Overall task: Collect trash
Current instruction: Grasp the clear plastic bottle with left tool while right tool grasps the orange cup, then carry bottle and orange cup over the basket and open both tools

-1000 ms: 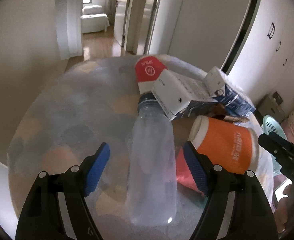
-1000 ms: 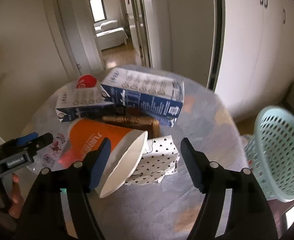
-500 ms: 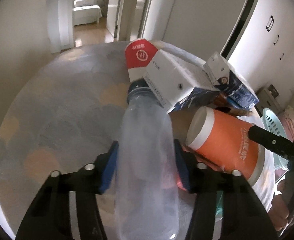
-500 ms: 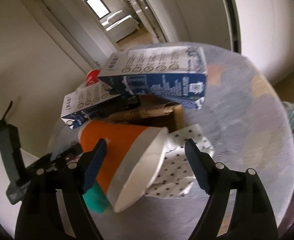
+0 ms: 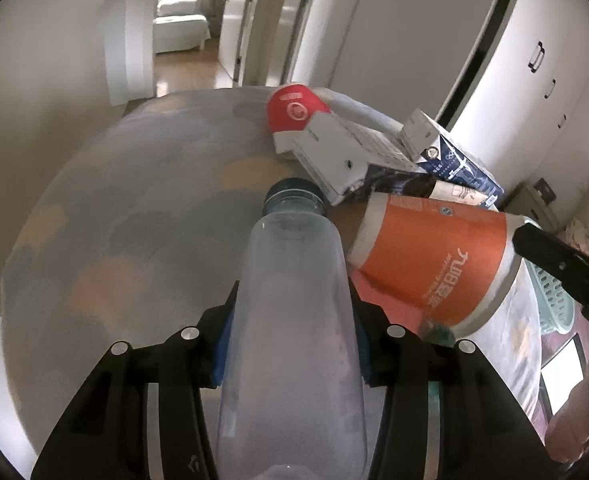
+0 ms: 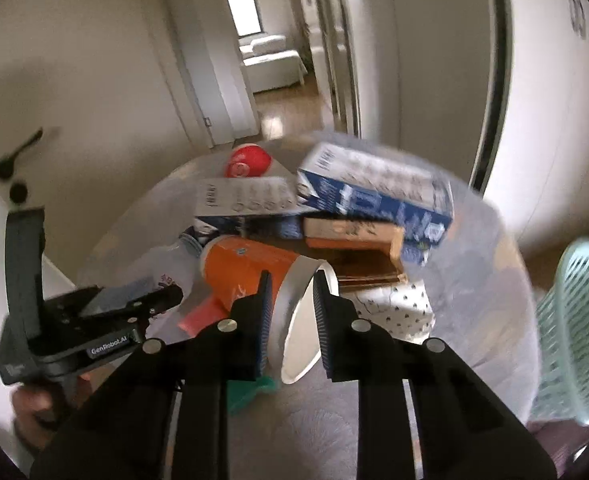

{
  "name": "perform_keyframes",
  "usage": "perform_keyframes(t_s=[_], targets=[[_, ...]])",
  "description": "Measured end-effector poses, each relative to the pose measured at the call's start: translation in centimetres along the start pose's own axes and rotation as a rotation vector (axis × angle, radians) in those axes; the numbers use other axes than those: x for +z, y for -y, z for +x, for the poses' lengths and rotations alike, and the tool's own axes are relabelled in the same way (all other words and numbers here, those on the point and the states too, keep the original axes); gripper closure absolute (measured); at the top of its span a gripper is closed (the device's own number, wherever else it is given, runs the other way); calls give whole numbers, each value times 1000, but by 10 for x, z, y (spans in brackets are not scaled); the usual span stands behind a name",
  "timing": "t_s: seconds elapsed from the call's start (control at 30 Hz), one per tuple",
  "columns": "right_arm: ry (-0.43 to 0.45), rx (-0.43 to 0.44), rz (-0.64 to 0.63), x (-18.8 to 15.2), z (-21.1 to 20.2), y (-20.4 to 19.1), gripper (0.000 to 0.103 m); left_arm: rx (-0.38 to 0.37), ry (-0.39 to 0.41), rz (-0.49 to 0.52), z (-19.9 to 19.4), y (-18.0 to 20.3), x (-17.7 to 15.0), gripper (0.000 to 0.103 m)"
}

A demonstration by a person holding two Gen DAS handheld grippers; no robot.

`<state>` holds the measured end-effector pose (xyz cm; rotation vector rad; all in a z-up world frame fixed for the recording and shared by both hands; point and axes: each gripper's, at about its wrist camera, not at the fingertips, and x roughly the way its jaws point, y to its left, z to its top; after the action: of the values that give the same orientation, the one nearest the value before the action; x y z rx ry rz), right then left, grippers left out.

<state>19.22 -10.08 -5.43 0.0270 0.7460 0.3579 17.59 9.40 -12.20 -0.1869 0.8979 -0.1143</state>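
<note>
left gripper (image 5: 292, 354) clamps clear bottle (image 5: 294, 320); right gripper (image 6: 292, 320), jaws just closing, pinches orange cup (image 6: 254, 272) rim (lift both level toward basket (image 6: 574, 320)).

Your clear plastic bottle (image 5: 294, 320) lies lengthwise, dark cap at the far end. Right of it the orange paper cup (image 6: 250, 272) is tipped on its side, white mouth toward you. Farther off, two blue-and-white cartons (image 6: 378, 196) lie stacked crosswise, a red-and-white cup (image 5: 294, 108) behind them.

Bare tabletop (image 5: 142, 208) left of cartons (image 5: 334, 152).
</note>
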Motion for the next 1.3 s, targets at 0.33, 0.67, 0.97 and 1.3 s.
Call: perform_keyframes(t_s=[0.33,0.67,0.97,1.3], targets=[[-66,17,-39,-12,26,-15,84,34,29,-22,-24,-21,-18,58],[-79,66,0,-24,24,-6,81,9,40,-17,-22,-22,-16,58],[-3,80,-19,-19,11,-8,101,-14,109,2,-44,-11,-9,58],[124,41,-17,-17,-53,12,101,-91,186,65,-71,35,2,58]])
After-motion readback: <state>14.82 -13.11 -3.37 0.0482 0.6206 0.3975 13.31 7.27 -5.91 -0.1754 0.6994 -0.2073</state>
